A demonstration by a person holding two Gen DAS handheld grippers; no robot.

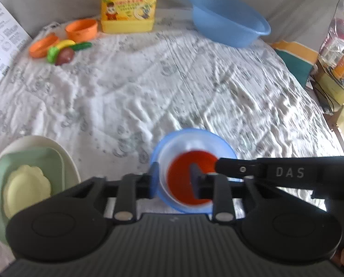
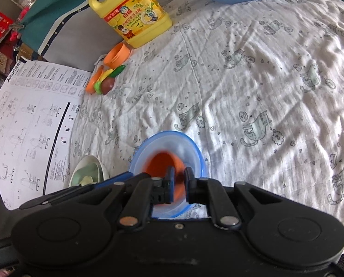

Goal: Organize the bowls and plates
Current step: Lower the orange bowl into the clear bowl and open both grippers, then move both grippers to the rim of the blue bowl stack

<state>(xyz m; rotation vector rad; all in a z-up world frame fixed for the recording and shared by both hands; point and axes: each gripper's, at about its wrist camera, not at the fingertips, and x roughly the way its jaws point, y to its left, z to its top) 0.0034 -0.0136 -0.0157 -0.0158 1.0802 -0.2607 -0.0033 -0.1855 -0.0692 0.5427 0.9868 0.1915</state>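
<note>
At the far left of the left wrist view, a white oval dish (image 1: pixel 68 159) already carried a pale green tray (image 1: pixel 54 159) with a small yellow scalloped plate (image 1: pixel 26 187) nested inside it, so that stack looked finished. Just right of it, low in the middle of the bed's cat-print sheet (image 1: pixel 172 87), sat the blue bowl (image 1: pixel 195 143) with a clear bowl and an orange bowl (image 1: pixel 190 180) inside, judged a second stack in the making.

The left hand-held gripper (image 1: pixel 175 177) straddled the near-left wall of that stack, one finger outside the blue rim and the other down in the orange bowl, jaws parted and apparently not pressing on it. The right hand-held gripper (image 2: pixel 180 184) reached in from the right with its fingers close together over the orange bowl; whether the pads pinched its rim or stood just clear of it could not be told through the blur.

Work remained farther back: at the upper left an orange cup (image 1: pixel 81 30) and an orange dish (image 1: pixel 43 46) lay loose among toy fruit (image 1: pixel 63 50) (beside a yellow detergent jug (image 1: pixel 129 4)), and a large blue basin (image 1: pixel 229 20) stood alone at the upper right. Roughly half the pieces seemed gathered.
</note>
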